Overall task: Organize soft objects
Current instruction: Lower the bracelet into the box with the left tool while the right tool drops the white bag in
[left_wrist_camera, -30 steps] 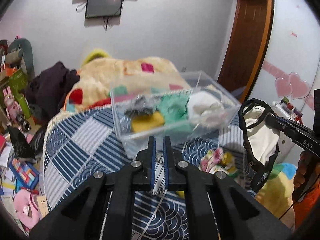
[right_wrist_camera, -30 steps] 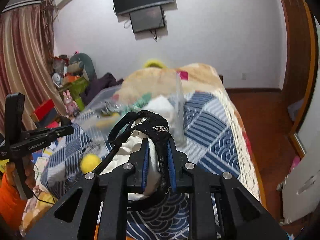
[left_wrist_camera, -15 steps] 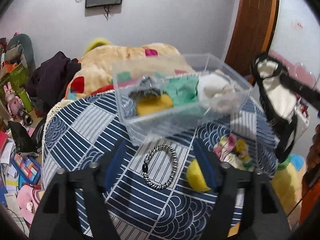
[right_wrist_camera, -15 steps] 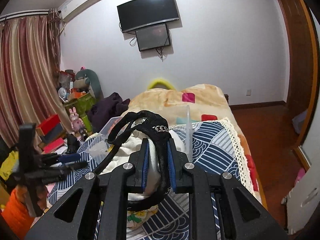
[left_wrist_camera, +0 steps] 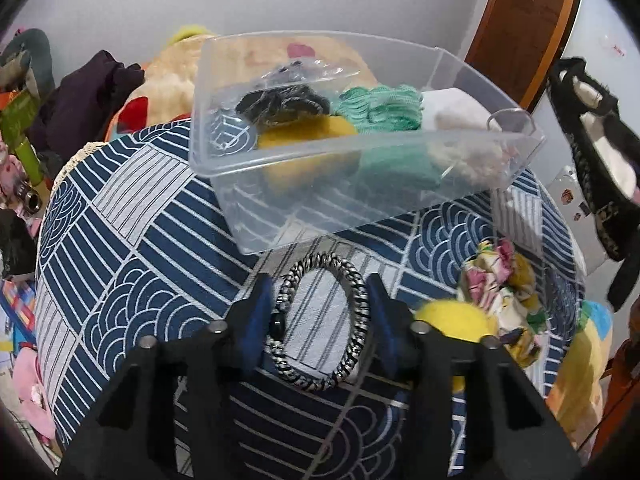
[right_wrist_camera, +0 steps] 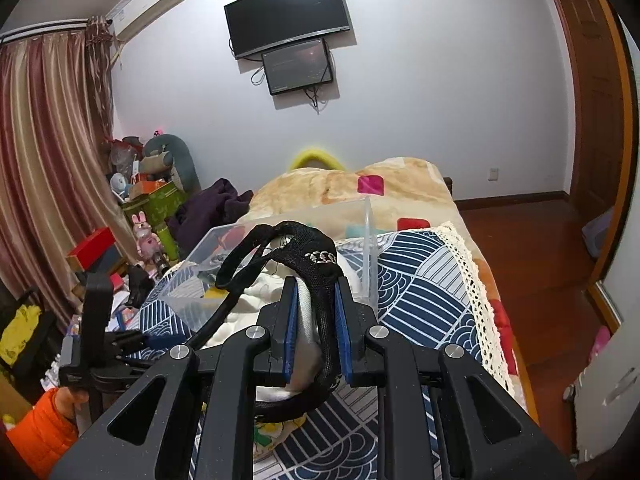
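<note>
My left gripper (left_wrist_camera: 320,312) is open, its blue pads on either side of a black-and-white braided ring (left_wrist_camera: 320,320) lying on the blue patterned bedspread (left_wrist_camera: 120,240). Just beyond stands a clear plastic bin (left_wrist_camera: 360,196) holding black, yellow, green and white soft items. My right gripper (right_wrist_camera: 316,320) is shut on a black-and-white pouch with black straps (right_wrist_camera: 304,264), held up beside the bin (right_wrist_camera: 224,248). That pouch also shows at the right edge of the left wrist view (left_wrist_camera: 592,152).
A yellow ball (left_wrist_camera: 452,320) and a floral fabric piece (left_wrist_camera: 500,284) lie right of the ring. A beige blanket (right_wrist_camera: 352,188) covers the far bed. Clutter and toys (right_wrist_camera: 148,208) stand at the left, and a wooden door (right_wrist_camera: 592,100) at the right.
My left gripper has opened and dropped toward the braided ring, now straddling it. My right gripper has lifted the pouch higher and nearer the bin.
</note>
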